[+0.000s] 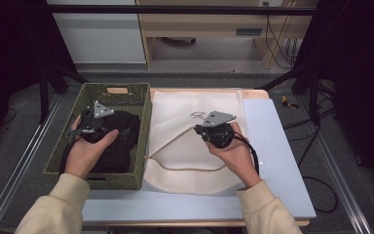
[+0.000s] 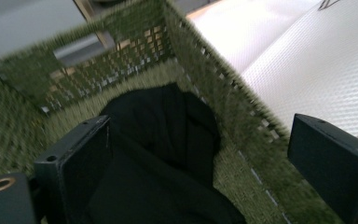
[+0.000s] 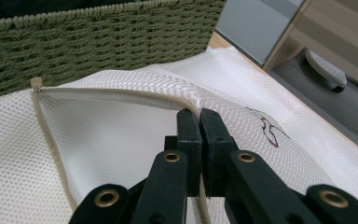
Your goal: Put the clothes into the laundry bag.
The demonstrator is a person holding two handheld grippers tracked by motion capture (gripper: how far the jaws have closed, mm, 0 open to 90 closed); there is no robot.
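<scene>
Right gripper clamped on the mesh laundry bag's zipper edge. Left gripper — jaws apart — hovers over the black garment in the green basket, left of the bag.

**Bright centre, dark edges, one blurred view**

The high view is evenly lit from above: the white bag and pale surface read bright without glare, while both far corners and the side edges fall to near black. Shadows are soft and short. The dark cloth in the basket shows almost no detail.

The left gripper view is smeared by motion blur; the basket weave streaks, the bag's mesh is washed bright, and the near fingers are soft.

The right gripper view is sharp at mid range, mesh and weave crisp. The near fingers sit dark, and the far furniture is slightly soft.
</scene>
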